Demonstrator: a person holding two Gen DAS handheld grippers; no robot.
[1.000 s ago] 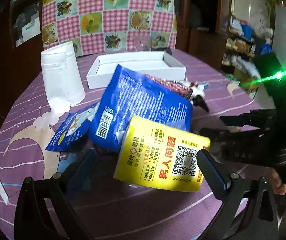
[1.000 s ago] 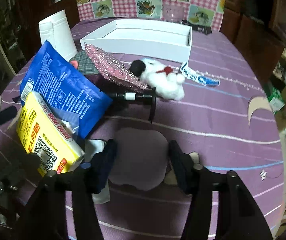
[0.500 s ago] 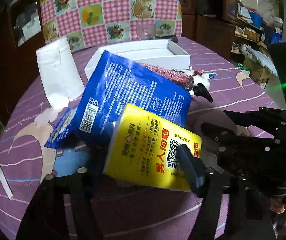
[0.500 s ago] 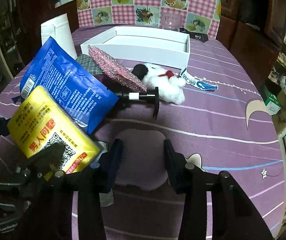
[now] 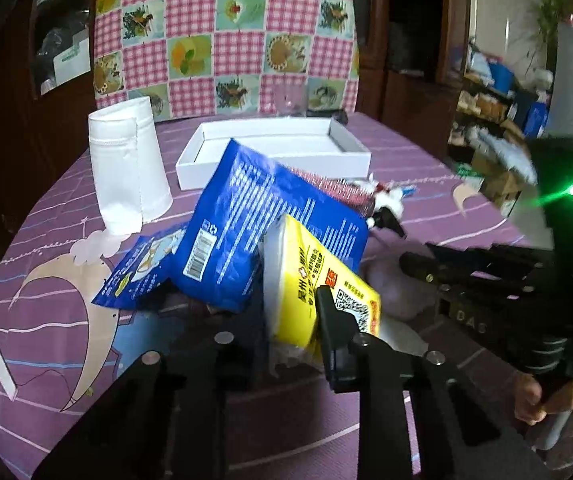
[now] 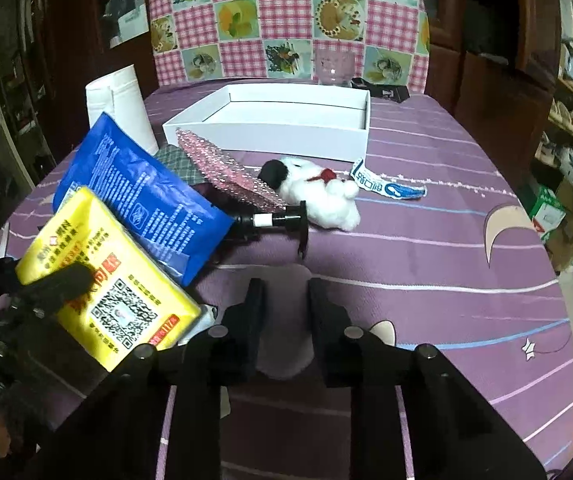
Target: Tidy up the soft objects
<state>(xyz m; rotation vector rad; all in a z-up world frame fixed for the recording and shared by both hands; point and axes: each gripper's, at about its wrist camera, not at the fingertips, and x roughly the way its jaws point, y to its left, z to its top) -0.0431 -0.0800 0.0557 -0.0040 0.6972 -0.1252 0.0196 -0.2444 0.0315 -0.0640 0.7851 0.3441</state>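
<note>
Your left gripper (image 5: 286, 312) clamps the yellow pack (image 5: 318, 284) on edge, its long axis aimed at the white tray (image 5: 270, 160) straight ahead across the bench (image 5: 426, 184). Your right gripper (image 6: 284, 312) hovers narrowly parted, empty, farther right.

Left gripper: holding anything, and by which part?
The left gripper is shut on the yellow tissue pack, pinched across its near end. The right gripper holds nothing.

One yellow tissue pack (image 5: 318, 280), two blue packets (image 5: 262, 220) (image 5: 142, 268), one plush toy (image 6: 318, 196), one white box (image 6: 278, 120), one paper roll (image 5: 126, 168).
</note>
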